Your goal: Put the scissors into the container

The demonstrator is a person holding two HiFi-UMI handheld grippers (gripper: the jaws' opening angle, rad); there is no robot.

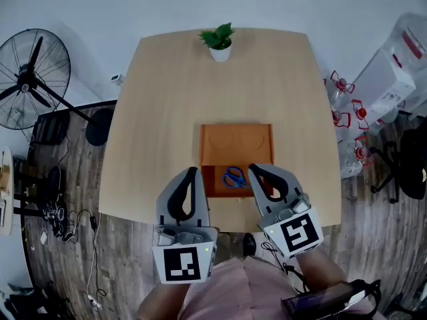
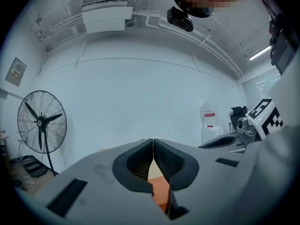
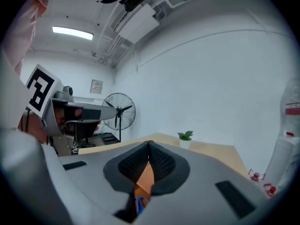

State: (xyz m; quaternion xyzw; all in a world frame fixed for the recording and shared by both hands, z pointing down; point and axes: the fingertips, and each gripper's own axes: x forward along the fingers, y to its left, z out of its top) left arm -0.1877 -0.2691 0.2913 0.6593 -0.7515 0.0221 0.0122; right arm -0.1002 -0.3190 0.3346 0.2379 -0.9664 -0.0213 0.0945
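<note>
Blue-handled scissors (image 1: 233, 177) lie inside the orange container (image 1: 215, 179), in its near part. The container's lid (image 1: 237, 143) lies flat behind it on the wooden table (image 1: 160, 105). My left gripper (image 1: 192, 171) hangs above the table's near edge, just left of the container, jaws shut with nothing between them. My right gripper (image 1: 253, 169) is held over the container's near right side, also shut and empty. In the right gripper view a sliver of the blue scissors (image 3: 140, 202) and the orange container (image 3: 145, 178) shows under the closed jaws. The left gripper view shows only orange (image 2: 161, 191) below its jaws.
A small potted plant (image 1: 219, 41) stands at the table's far edge. A black floor fan (image 1: 33, 79) is at the left, with cables on the wooden floor (image 1: 73, 225). Water jugs (image 1: 347, 112) and a chair (image 1: 407, 165) are at the right.
</note>
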